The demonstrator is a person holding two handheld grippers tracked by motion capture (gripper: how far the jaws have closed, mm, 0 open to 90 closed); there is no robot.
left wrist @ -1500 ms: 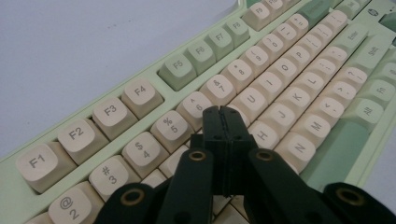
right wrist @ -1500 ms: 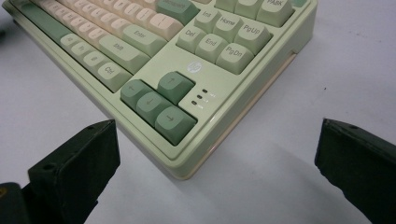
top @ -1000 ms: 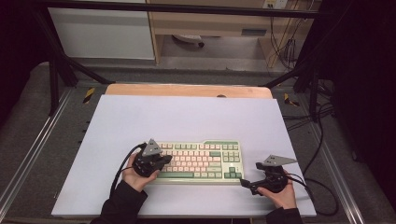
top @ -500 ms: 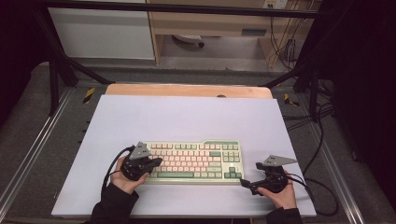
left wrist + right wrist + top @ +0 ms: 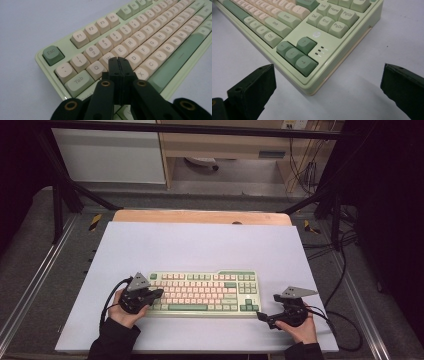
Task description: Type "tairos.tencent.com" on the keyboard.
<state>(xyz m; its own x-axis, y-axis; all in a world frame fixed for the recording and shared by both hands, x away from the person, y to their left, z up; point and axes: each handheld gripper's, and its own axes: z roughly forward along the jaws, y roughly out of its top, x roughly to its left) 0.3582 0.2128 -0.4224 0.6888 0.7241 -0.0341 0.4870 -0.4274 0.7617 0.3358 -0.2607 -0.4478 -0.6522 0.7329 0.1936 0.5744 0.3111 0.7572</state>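
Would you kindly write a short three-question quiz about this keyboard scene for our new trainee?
1. True or false: the left claw is shut, its tips over the letter keys of the keyboard.
2. Multiple choice: the right claw is
A. open, near the keyboard's arrow-key corner
B. shut on the Esc key
C. resting on the space bar
3. Fill in: the keyboard lies on a pale ____ that covers the table.

Key:
1. True; in the left gripper view the jaws meet, tips near the W and S keys.
2. A; in the right gripper view the jaws stand wide apart with the arrow keys between them.
3. Mat.
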